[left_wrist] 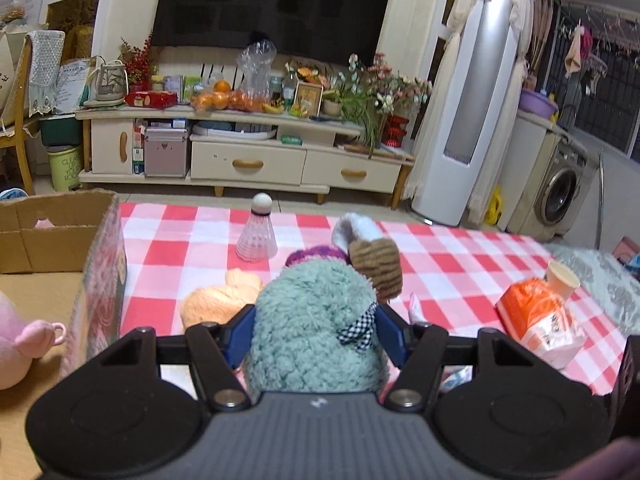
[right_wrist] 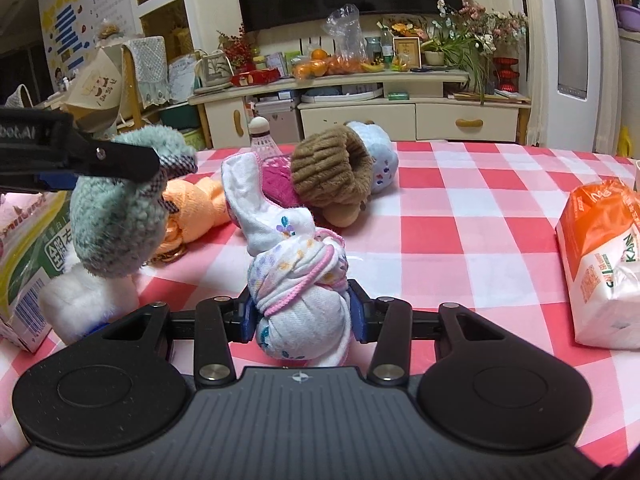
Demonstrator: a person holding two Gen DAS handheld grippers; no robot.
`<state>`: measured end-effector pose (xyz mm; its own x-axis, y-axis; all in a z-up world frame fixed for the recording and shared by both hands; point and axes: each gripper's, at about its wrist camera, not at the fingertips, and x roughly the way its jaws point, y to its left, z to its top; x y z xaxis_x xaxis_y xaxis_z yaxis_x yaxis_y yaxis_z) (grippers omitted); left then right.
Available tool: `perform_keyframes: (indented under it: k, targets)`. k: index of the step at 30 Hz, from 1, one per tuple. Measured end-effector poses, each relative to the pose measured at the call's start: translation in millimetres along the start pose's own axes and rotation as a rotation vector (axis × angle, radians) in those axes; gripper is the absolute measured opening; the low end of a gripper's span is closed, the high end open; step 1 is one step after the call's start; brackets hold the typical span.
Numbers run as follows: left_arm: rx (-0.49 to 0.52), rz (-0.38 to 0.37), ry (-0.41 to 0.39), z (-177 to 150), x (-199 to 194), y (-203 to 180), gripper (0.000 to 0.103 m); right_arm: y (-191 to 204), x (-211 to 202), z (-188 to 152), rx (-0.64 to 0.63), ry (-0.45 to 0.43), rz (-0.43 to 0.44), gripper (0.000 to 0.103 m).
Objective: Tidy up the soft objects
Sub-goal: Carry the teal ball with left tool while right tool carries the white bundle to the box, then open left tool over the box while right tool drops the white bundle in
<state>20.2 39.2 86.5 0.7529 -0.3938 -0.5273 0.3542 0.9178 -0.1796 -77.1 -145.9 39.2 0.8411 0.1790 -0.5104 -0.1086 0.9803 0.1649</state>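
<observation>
Teal fleece bundle (left_wrist: 312,320) hangs pinched in raised left tool (left_wrist: 314,330).

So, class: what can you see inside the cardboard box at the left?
Inside the cardboard box lies a pink plush toy, with another pink item at the back. The near wall and camera edge hide the rest.
</observation>
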Motion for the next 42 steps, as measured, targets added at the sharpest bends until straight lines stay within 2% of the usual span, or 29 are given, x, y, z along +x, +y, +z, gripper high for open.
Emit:
perform_keyframes:
  k: [8,19,31,42]
  targets:
    - [-0.022,-0.007,-0.07,7,-23,15,0.064,12,1,5,-0.016,-0.022,0.006,0.054]
    - [-0.056,0.01,-0.164,14,-60,42,0.064,49,-9,17,-0.093,-0.084,0.049,0.054]
    - [-0.129,0.095,-0.235,11,-89,81,0.064,112,-17,29,-0.184,-0.111,0.133,0.054]
    - [-0.227,0.2,-0.254,1,-110,119,0.064,174,-22,45,-0.28,-0.119,0.23,0.054]
